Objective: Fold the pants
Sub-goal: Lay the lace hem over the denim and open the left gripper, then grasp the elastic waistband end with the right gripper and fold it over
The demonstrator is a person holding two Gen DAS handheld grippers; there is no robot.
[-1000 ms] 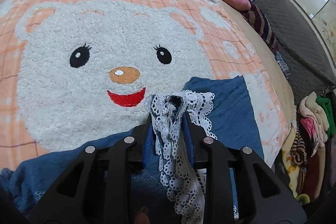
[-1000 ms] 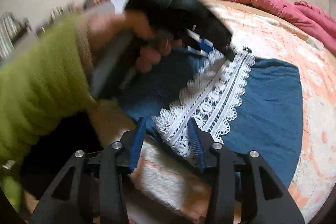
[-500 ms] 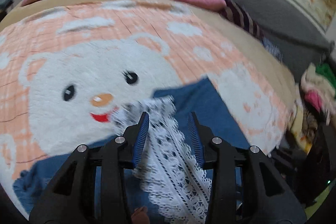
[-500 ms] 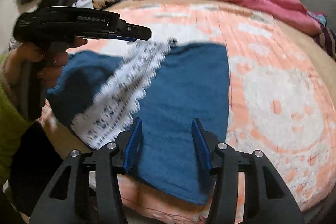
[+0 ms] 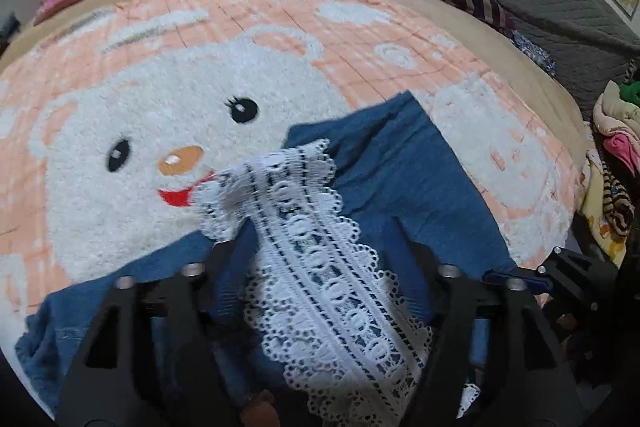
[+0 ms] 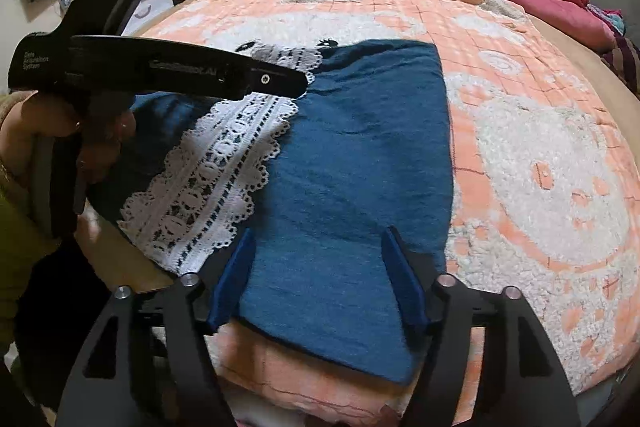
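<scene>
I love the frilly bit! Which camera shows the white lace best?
The right wrist view: the white lace lies sharp and whole across the blue pants. The left wrist view shows it closer but blurred, partly hidden by the tool.

Both tools are black plastic. The right gripper (image 6: pixel 316 275) has two angular arms with triangular cut-outs, silver screw heads at the joints and ribbed blue pads on its fingers (image 6: pixel 236 279). The left gripper (image 6: pixel 280 83) carries white lettering reading "Data Acquisition System" on its side. The person's hand (image 6: pixel 100 143) emerges from an olive-green knitted sleeve (image 6: pixel 16 227).
</scene>
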